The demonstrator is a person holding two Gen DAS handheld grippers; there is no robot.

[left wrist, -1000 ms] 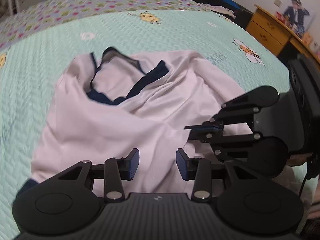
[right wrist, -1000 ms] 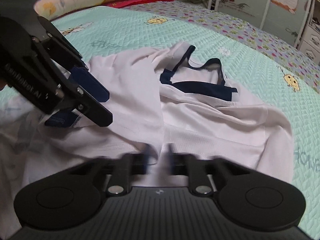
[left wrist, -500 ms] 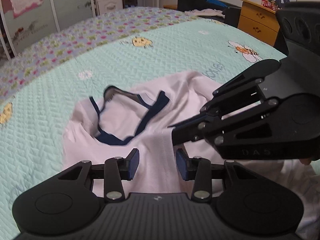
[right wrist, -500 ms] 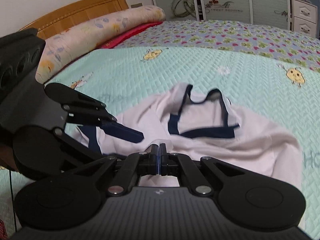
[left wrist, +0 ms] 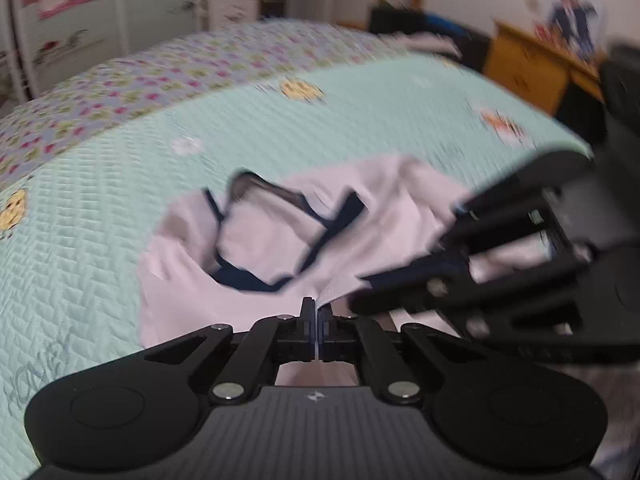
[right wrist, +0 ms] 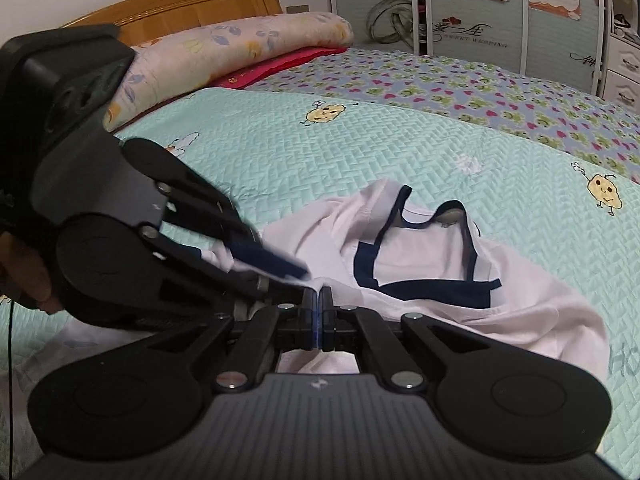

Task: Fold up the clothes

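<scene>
White shirt (right wrist: 516,304) with navy collar trim lies crumpled on the mint quilt (right wrist: 304,168), spread ahead of both grippers. Left gripper (left wrist: 317,320) has its jaws pressed together, pinching a fold of the fabric's near edge. Right gripper (right wrist: 319,316) is likewise clamped on the shirt's near edge, just beside the left one.
</scene>
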